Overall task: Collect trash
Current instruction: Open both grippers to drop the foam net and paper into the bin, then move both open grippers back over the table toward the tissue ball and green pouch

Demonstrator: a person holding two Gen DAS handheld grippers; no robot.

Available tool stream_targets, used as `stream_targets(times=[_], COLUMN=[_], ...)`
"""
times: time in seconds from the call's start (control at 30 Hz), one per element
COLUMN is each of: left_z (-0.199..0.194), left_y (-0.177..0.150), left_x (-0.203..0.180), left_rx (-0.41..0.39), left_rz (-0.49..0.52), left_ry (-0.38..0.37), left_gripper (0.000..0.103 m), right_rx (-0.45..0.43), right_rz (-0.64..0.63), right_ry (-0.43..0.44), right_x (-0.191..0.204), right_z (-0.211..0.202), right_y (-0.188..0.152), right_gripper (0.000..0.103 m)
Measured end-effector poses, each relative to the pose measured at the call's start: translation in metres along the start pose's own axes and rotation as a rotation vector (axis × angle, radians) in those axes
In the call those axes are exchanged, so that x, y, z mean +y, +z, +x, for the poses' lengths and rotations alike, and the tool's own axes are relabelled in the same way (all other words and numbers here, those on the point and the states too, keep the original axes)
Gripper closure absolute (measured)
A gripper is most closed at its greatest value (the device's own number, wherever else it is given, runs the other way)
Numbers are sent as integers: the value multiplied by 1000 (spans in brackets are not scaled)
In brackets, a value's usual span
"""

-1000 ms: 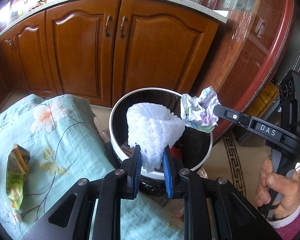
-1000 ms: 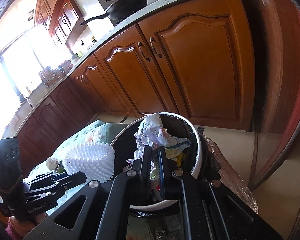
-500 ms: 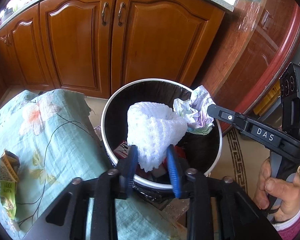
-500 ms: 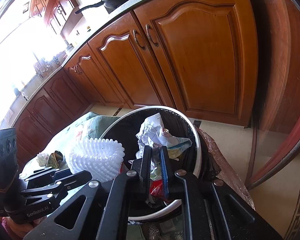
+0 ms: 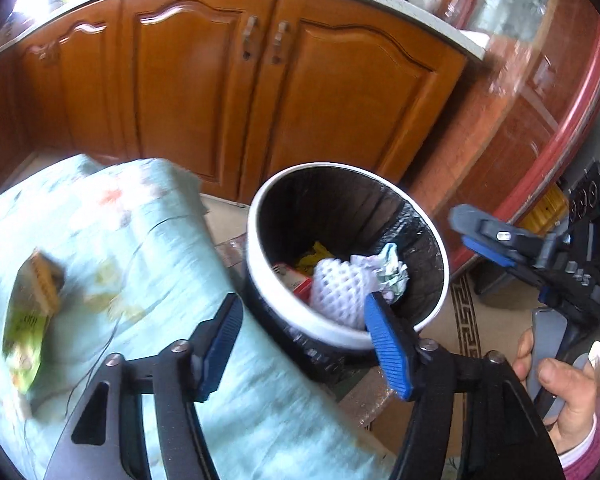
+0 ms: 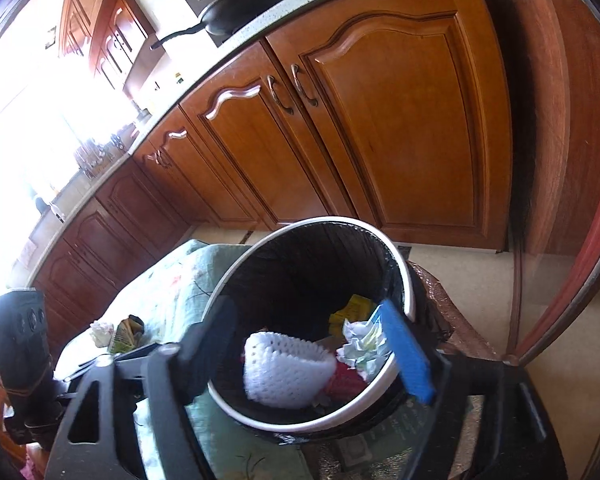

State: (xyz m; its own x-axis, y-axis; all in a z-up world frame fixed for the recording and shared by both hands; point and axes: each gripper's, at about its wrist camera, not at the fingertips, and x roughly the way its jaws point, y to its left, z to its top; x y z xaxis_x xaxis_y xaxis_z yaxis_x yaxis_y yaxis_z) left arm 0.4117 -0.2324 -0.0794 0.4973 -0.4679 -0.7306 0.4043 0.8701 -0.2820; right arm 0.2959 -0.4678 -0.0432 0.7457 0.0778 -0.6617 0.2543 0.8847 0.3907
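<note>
A round bin (image 5: 260,216) with a white rim and black liner stands beside the cloth-covered table; it also shows in the right wrist view (image 6: 332,224). Inside it lie a white foam net (image 5: 340,292), also seen in the right wrist view (image 6: 284,372), and a crumpled paper ball (image 5: 392,270), also seen in the right wrist view (image 6: 360,344), on other trash. My left gripper (image 5: 304,344) is open and empty above the bin's near rim. My right gripper (image 6: 312,344) is open and empty over the bin, and it shows at the right of the left wrist view (image 5: 468,226).
A green and yellow wrapper (image 5: 28,320) lies on the pale floral cloth (image 5: 148,248); it also shows in the right wrist view (image 6: 126,334) next to a small white crumpled scrap (image 6: 101,330). Wooden cabinets (image 5: 220,92) stand behind the bin. A red-edged round table (image 5: 560,128) is at right.
Both grippers opened. The foam net dropped from the left gripper and the paper ball from the right gripper into the bin. Both grippers pulled back a little.
</note>
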Motion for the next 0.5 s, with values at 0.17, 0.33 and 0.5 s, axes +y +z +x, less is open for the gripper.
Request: stream_targets(times=[0.17,0.33,0.5], left_z=[-31,-66,-96], left_y=[-26,-56,-84], left_x=[19,39,63], left_rx=[-39,-87,-116], left_rz=[-72,-124,-178], left_ry=[12,47,94], left_gripper=[33,31,28], right_rx=[-5,-4,18], right_rz=[29,-21,-70], right_ry=[44,52,94], right_x=[14,46,78], right_z=[-8,-15,-14], right_y=[-17,-39,-62], right_gripper=[5,4,2])
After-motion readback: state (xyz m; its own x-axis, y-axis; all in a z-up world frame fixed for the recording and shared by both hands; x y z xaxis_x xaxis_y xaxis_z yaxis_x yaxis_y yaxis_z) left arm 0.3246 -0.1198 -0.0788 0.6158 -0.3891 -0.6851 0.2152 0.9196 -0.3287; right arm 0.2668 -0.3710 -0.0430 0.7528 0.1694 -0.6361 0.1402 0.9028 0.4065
